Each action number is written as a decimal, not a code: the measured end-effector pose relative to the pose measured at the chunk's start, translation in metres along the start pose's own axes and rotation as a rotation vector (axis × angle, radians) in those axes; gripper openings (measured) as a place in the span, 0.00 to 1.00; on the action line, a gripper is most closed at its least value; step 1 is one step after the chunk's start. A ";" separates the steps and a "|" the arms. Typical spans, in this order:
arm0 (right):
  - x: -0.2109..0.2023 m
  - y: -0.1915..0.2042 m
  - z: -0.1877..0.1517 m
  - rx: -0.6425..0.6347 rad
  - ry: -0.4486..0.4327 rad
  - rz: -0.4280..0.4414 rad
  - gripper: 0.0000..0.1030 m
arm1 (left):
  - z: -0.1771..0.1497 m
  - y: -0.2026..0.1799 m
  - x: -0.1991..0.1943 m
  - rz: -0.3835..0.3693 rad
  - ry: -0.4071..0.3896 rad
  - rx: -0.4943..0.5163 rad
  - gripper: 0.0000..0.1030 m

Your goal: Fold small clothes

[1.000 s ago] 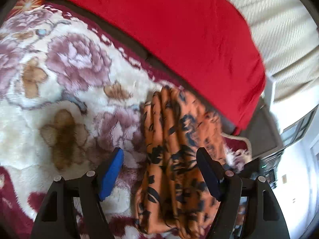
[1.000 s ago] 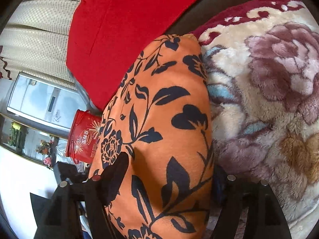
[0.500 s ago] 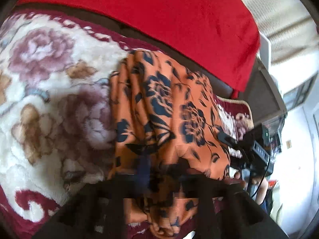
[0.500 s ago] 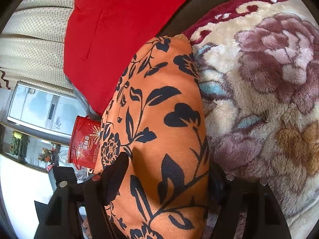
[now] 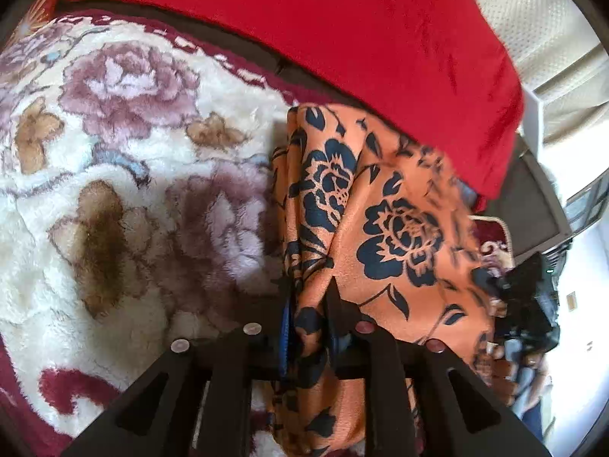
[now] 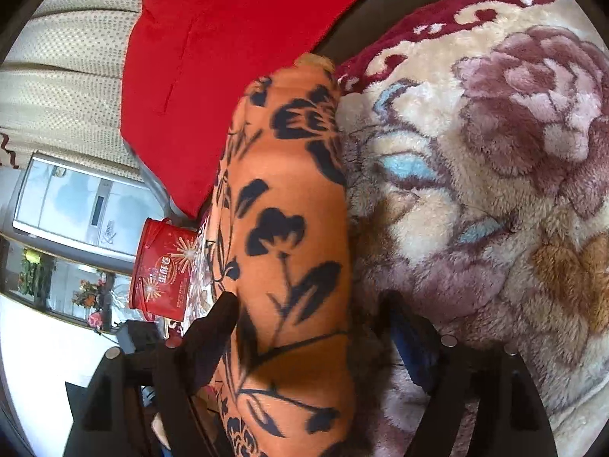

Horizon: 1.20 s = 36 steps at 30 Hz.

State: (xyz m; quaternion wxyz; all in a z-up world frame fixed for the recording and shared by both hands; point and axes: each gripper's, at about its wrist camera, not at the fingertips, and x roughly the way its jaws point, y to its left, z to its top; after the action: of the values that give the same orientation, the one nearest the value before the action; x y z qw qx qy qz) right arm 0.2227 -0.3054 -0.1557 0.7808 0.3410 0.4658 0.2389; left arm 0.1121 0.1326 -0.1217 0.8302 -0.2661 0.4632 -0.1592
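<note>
orange garment (image 5: pixel 380 228) pinched in left gripper (image 5: pixel 309 297).

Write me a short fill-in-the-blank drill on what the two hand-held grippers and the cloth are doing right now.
1. The left hand-held gripper is shut on the ____ floral cloth.
2. The right hand-held gripper is ____, its fingers on either side of the cloth.
3. The cloth lies on a plush ____-patterned blanket.
4. Behind the cloth sits a ____ cushion.

Missing words: orange; open; flower; red
</note>
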 end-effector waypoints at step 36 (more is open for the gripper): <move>0.028 0.073 0.019 -0.240 0.056 -0.156 0.38 | 0.039 -0.027 0.011 -0.149 -0.003 0.002 0.20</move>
State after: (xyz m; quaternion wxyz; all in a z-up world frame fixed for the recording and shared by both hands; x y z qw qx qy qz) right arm 0.2484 -0.2444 -0.1098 0.8190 0.2010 0.4805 0.2410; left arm 0.1508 0.1169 -0.0962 0.8170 -0.2994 0.4407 -0.2206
